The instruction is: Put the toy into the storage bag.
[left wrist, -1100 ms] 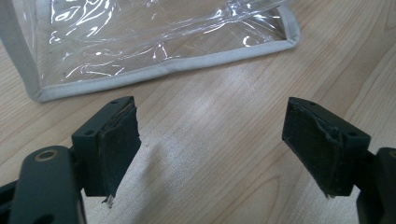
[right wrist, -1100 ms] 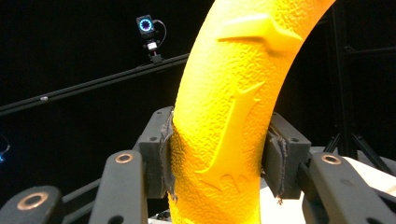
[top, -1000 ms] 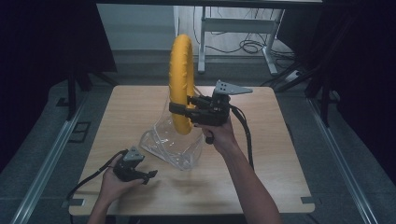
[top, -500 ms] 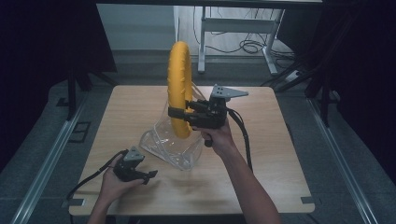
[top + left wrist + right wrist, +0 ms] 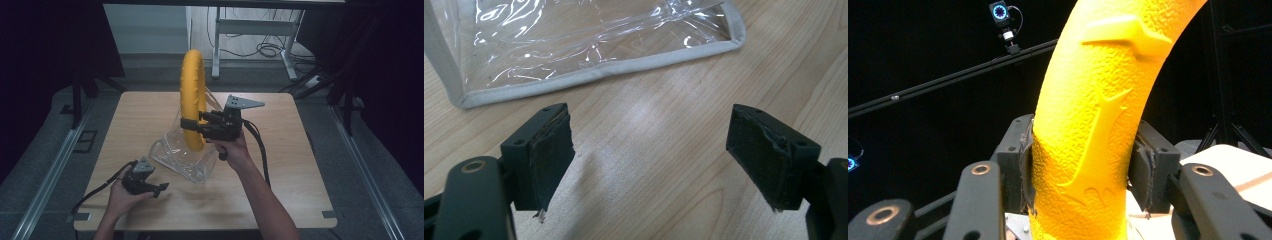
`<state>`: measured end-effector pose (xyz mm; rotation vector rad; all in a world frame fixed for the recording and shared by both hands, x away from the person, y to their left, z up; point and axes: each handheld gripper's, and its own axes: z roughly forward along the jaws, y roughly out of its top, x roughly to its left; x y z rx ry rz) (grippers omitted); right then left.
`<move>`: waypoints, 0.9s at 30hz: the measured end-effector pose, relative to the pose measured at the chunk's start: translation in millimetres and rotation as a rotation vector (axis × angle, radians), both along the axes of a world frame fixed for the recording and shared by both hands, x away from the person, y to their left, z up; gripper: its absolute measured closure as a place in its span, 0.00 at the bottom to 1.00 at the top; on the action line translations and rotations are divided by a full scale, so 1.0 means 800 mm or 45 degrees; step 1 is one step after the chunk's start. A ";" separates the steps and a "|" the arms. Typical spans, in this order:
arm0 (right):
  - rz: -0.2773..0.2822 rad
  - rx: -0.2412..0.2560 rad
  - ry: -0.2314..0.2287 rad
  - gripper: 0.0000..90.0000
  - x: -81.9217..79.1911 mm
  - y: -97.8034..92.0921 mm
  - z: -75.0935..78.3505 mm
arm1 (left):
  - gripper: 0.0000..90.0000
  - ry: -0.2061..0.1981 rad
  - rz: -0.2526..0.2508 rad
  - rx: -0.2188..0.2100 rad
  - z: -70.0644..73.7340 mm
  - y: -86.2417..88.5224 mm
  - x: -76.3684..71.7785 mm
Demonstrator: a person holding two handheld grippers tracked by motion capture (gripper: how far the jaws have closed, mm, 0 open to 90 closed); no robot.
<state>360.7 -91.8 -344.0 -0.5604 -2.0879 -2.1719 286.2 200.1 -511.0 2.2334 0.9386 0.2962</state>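
Pale wood forms the table (image 5: 280,165), ringed by dark surroundings. A yellow ring (image 5: 192,95) is held upright on edge above a clear plastic bag (image 5: 175,155), its plane running away from the person. The right gripper (image 5: 192,124) is clamped across its lower arc; the pebbled rubber looks stiff, light and grippy there. The left gripper (image 5: 651,155) rests spread wide near the bag's hem.

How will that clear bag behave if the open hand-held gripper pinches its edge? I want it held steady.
The clear bag will probably be floppy: its plastic walls are creased and sagging. Its grey edge trim looks firmer, likely a better pinch for the left hand-held gripper. It seems light, so it may slide on the table.
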 end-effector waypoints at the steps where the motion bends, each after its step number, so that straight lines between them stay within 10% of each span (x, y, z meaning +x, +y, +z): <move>1: 0.000 0.000 0.000 0.56 0.000 0.000 0.000 | 0.21 0.000 0.000 0.000 0.000 0.000 0.000; 27: 0.028 -0.037 0.068 0.56 -0.003 0.009 -0.028 | 0.21 -0.002 -0.001 0.002 0.000 -0.001 0.000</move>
